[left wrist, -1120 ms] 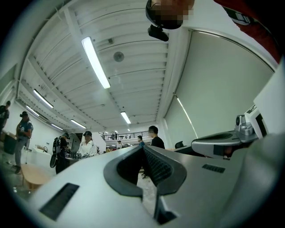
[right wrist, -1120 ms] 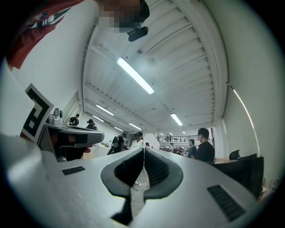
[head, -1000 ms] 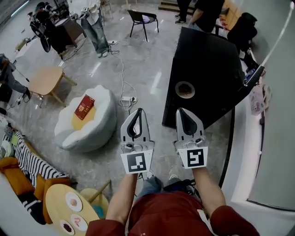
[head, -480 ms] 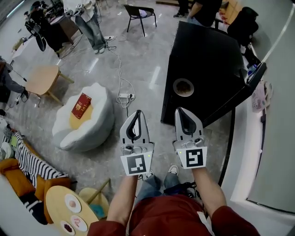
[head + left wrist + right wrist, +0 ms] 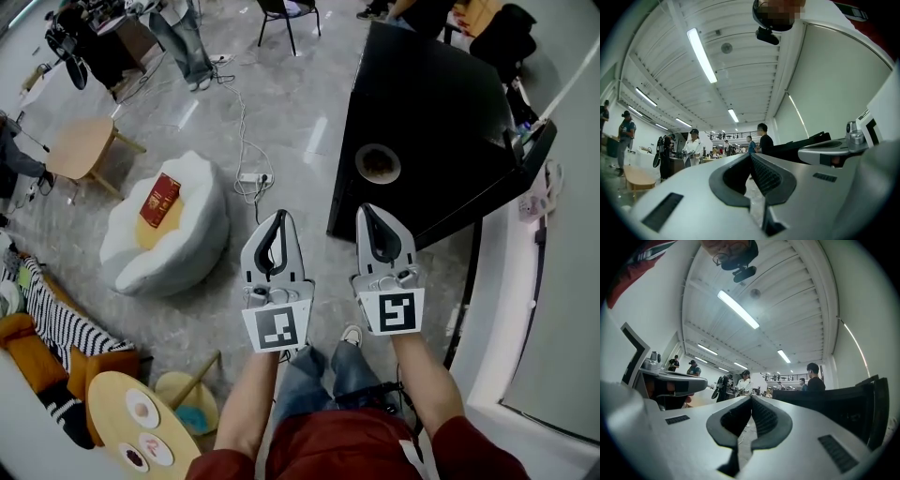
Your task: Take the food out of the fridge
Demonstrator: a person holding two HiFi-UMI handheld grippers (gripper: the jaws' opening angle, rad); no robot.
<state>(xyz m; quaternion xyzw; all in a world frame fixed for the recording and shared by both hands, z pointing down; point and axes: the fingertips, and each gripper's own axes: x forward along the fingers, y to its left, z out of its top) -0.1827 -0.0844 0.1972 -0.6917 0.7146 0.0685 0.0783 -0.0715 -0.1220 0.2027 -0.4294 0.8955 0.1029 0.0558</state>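
Observation:
In the head view my left gripper (image 5: pixel 278 217) and right gripper (image 5: pixel 367 211) are held side by side over the grey floor, both shut with nothing between the jaws. Just beyond the right one stands a black cabinet (image 5: pixel 441 112) with a round dish of food (image 5: pixel 378 163) on its top. In the left gripper view the left gripper (image 5: pixel 750 155) has its tips meeting, with the room and the cabinet's dark edge (image 5: pixel 801 143) behind. The right gripper (image 5: pixel 751 397) in its own view is likewise shut and empty. No fridge interior shows.
A white beanbag (image 5: pixel 178 239) with a red book (image 5: pixel 159 200) lies to the left, with a wooden side table (image 5: pixel 80 148) beyond. A power strip and cable (image 5: pixel 251 177) cross the floor ahead. A round table with dishes (image 5: pixel 131 417) is at lower left. A white counter (image 5: pixel 511 309) runs along the right. People stand at the back.
Both grippers stay shut and side by side. The floor, beanbag and cabinet have shifted in the view as the person steps forward, and a shoe now shows below the grippers.

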